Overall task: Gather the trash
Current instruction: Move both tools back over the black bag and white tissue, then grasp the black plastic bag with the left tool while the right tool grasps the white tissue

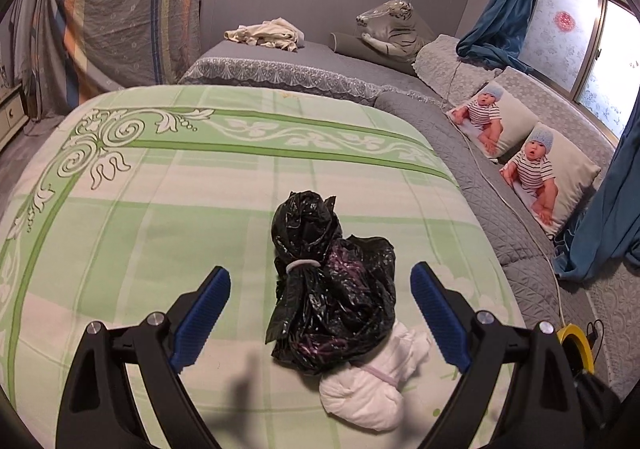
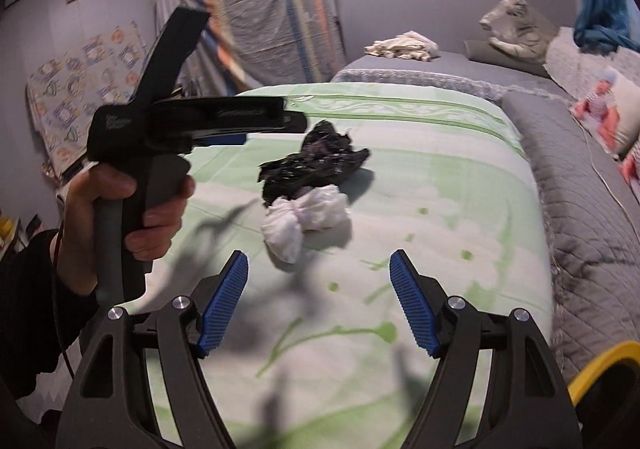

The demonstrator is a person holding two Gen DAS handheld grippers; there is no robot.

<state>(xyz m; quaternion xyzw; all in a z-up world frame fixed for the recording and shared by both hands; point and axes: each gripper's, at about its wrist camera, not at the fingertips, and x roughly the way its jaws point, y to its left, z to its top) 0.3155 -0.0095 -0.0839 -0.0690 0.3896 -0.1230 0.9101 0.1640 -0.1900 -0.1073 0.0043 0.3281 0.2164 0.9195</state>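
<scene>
A crumpled black plastic bag (image 1: pixel 332 289) tied with a pale band lies on the green and white bedspread (image 1: pixel 160 209), with a rolled white diaper (image 1: pixel 372 385) against its near side. My left gripper (image 1: pixel 320 281) hovers open over the bag, its blue pads well apart on either side and touching nothing. In the right wrist view the black bag (image 2: pixel 316 165) and white diaper (image 2: pixel 304 221) lie farther off. My right gripper (image 2: pixel 319 269) is open and empty, short of the diaper. A hand holds the left gripper's handle (image 2: pixel 140 177) at the left.
A grey quilted bed (image 1: pixel 500 217) runs along the right with two baby-print pillows (image 1: pixel 520 153) and a white cable. Behind are a plush tiger (image 1: pixel 392 29), a heap of cream cloth (image 1: pixel 264 34) and blue curtains (image 1: pixel 500 1). A yellow-rimmed object (image 2: pixel 608 377) shows at the lower right.
</scene>
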